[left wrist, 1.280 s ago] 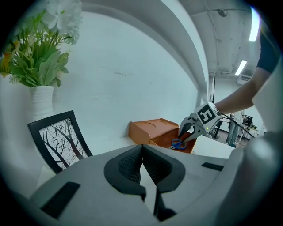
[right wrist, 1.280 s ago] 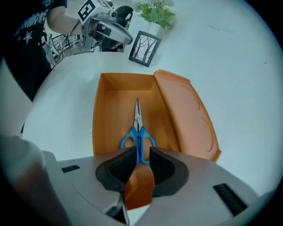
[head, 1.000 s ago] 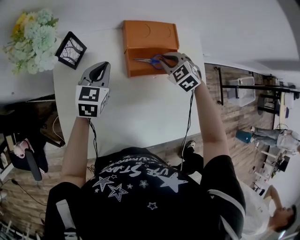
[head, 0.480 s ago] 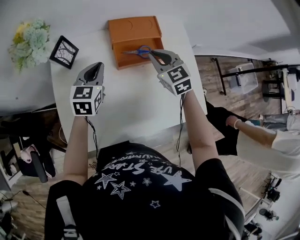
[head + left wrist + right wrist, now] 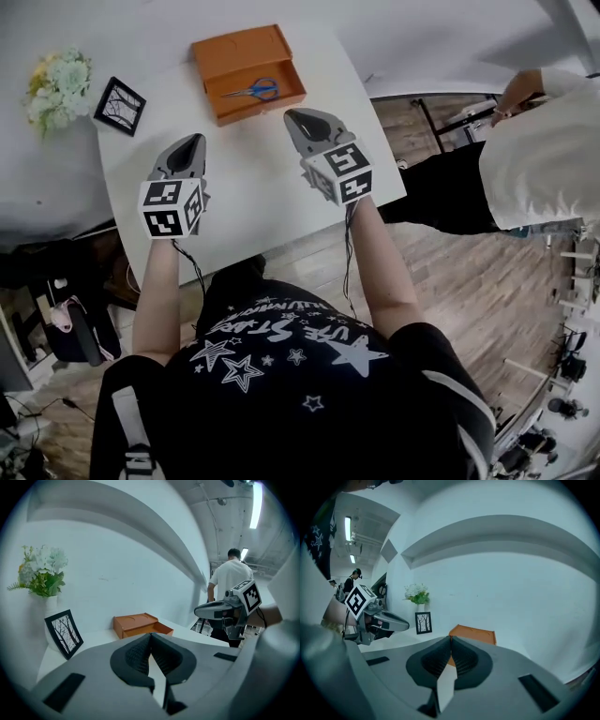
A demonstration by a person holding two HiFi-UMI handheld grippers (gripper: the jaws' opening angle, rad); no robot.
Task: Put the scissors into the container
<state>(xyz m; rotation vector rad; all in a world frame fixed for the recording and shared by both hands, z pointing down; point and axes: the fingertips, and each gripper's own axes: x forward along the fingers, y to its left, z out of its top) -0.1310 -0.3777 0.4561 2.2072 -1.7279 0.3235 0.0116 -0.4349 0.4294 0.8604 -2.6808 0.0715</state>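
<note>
White table fills upper-centre of head view. Person in white shirt stands at upper right, off the table. Orange container sits open at top centre, near the table's far edge. Left gripper at centre left, jaws together, nothing between them. Right gripper at centre, just below the container, jaws together, empty too. Flowers at upper left, framed picture just beside them. Scissors lie flat inside the container's tray, clear of both grippers.
</note>
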